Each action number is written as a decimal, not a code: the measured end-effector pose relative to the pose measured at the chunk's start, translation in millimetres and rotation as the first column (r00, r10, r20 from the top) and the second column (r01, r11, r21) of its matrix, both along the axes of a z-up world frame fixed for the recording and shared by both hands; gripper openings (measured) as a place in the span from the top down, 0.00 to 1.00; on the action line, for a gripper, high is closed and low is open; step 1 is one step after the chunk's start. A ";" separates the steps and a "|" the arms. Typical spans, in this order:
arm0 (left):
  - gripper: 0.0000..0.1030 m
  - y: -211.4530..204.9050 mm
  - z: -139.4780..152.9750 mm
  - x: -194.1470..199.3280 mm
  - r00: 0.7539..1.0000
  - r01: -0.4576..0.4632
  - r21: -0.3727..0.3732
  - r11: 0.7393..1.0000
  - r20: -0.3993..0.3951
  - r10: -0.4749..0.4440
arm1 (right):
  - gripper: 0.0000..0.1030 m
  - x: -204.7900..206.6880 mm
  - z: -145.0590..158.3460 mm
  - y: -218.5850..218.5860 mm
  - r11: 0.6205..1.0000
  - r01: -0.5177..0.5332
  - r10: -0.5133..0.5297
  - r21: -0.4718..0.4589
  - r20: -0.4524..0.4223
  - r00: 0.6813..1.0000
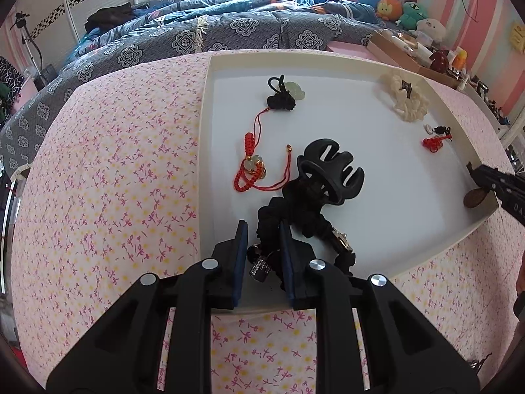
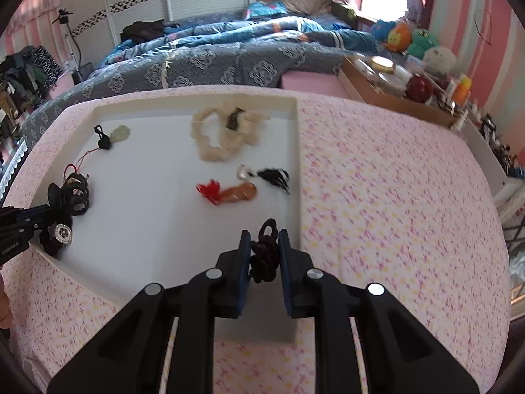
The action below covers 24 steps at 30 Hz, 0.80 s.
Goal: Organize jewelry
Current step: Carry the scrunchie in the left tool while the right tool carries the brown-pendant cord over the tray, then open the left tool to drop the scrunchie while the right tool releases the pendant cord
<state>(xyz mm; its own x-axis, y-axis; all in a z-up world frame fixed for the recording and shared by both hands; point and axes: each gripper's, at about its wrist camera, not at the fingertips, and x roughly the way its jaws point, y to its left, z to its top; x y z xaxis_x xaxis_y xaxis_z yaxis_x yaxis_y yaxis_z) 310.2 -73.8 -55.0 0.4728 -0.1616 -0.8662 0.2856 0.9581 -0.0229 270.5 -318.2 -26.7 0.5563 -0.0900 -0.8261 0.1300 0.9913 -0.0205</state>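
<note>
Your left gripper (image 1: 262,239) pinches a black scrunchie (image 1: 295,226) at the near left of the white tray (image 1: 205,105); the black claw clip (image 1: 331,170) touches the scrunchie just beyond the fingers. Your right gripper (image 2: 265,249) pinches a knotted black cord (image 2: 265,256) over the tray's near right corner.

Only the left view shows the red cord with jade beads (image 1: 252,167) clearly, left of the clip, and a brown pendant (image 1: 474,198) under your right gripper's tip at the tray's right wall. Only the right view shows the amber gourd with red tassel (image 2: 236,192) mid-tray and a clear charm with black tassel (image 2: 262,174) just beyond it. That view also catches the scrunchie's square rhinestone buckle (image 2: 62,232).

Both views show the cream scrunchie (image 2: 223,134) at the far side and a pale jade charm on black cord (image 1: 288,93).

The tray sits on a pink floral cloth (image 1: 115,180). Behind it are a bed with a grey-blue quilt (image 1: 229,29), plush toys (image 1: 407,10), a cluttered box (image 2: 387,95) on the right and striped pink walls.
</note>
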 end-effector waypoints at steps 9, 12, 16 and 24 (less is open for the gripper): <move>0.82 0.7 0.6 -2.5 1.000 -0.003 -0.006 1.000 -0.001 0.003 | 0.83 -9.8 -11.9 10.5 0.999 -0.034 0.036 0.032 -0.046 0.998; 0.81 0.9 2.5 -5.3 1.000 -0.006 0.000 1.000 0.010 0.006 | 0.82 -8.6 -14.3 8.7 0.997 -0.034 0.037 0.064 -0.046 0.998; 0.81 0.8 4.3 -7.8 1.000 -0.008 0.003 1.000 0.010 0.008 | 0.81 -10.2 -13.2 6.0 0.996 -0.027 0.030 0.086 -0.042 0.999; 0.55 3.7 21.9 -23.9 0.998 -0.011 -0.009 1.000 0.059 0.012 | 0.61 -23.9 10.0 8.6 0.994 -0.041 0.037 0.101 0.036 0.999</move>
